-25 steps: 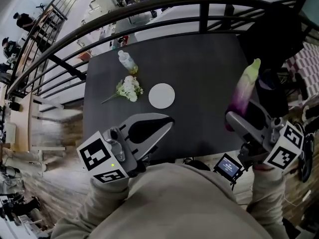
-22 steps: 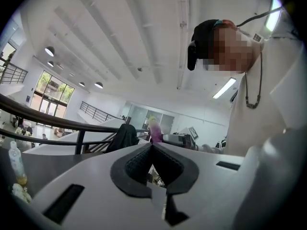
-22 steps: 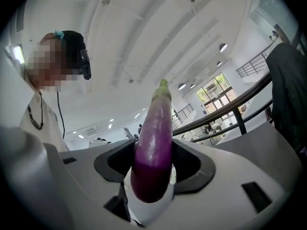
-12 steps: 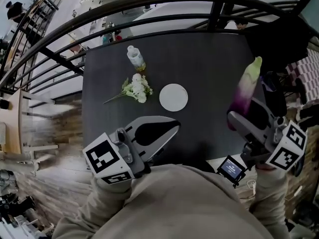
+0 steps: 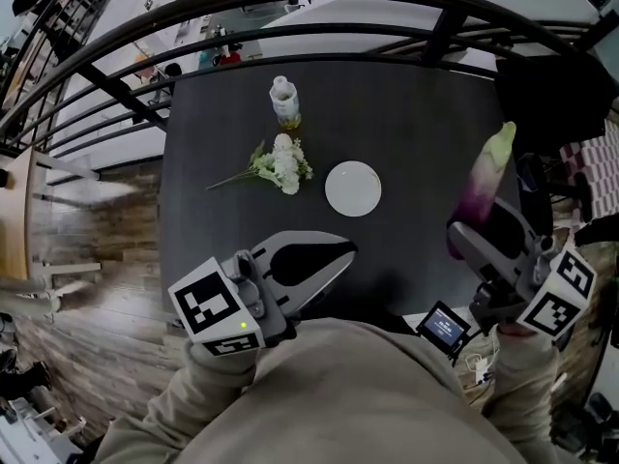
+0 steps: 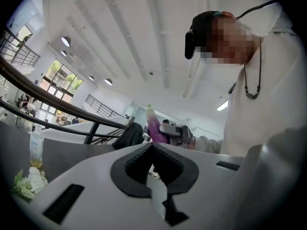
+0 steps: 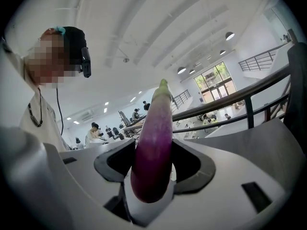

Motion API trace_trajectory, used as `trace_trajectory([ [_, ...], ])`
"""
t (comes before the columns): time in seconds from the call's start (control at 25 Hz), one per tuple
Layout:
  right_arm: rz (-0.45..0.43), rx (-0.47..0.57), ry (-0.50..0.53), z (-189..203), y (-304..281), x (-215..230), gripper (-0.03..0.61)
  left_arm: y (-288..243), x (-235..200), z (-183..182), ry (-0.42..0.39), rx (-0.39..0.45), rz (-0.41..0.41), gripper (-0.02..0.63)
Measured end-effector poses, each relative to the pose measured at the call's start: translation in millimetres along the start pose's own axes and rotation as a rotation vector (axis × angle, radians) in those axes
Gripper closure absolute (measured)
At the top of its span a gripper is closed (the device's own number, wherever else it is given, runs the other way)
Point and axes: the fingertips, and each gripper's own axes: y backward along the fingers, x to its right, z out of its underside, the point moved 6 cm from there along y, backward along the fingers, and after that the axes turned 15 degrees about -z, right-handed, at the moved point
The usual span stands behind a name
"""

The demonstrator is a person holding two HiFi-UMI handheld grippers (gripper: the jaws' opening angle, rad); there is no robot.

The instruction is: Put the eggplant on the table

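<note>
Eggplant (image 5: 486, 177) upright, pinched in my right gripper (image 5: 474, 232), off the tabletop (image 5: 406, 104), right of the plate (image 5: 353, 188). Carry step, I'd say. Next: lower onto bare tabletop, release. Left gripper (image 5: 340, 252) pressed together, empty.

Purple eggplant (image 5: 481, 189), held upright (green tip up), off table (image 5: 416, 104)

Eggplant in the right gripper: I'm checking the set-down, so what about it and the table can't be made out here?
- Height of the eggplant over the table: the head view looks steeply down, so the gap does not show.
- Near edge of the table: head view, covered by the person's sweater.
- Label on the bottle: head view, too small.
</note>
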Motion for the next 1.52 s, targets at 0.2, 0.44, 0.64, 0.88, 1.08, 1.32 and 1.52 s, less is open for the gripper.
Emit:
trace_trajectory([
  [0.2, -0.052, -0.017, 0.010, -3.1, -15.0, 14.2, 0.333, -0.1, -0.2, -7.9, 0.003, 0.024, -0.039, 0.609],
  [0.44, -0.091, -0.039, 0.031, 3.2, -29.0, 26.8, 0.333, 4.8, -5.4, 3.0, 0.004, 0.030, -0.079, 0.609],
  [0.64, -0.113, -0.057, 0.025, 1.3, -32.0, 26.1, 0.333, 10.6, 1.1, 3.3, 0.009, 0.031, -0.108, 0.609],
  [0.88, -0.120, -0.094, 0.022, 1.8, -36.0, 25.8, 0.333, 14.9, 4.4, 1.3, 0.017, 0.036, -0.127, 0.609],
  [1.08, -0.119, -0.130, -0.003, 13.1, -46.7, 36.4, 0.333, 20.3, -1.2, 9.0, 0.029, 0.037, -0.143, 0.609],
  [1.32, -0.145, -0.162, -0.009, 15.8, -58.3, 35.9, 0.333, 32.0, 1.4, 15.7, 0.055, 0.039, -0.182, 0.609],
  [1.52, -0.150, -0.201, -0.019, 15.1, -62.0, 34.4, 0.333, 41.4, 11.0, 14.7, 0.073, 0.050, -0.218, 0.609],
])
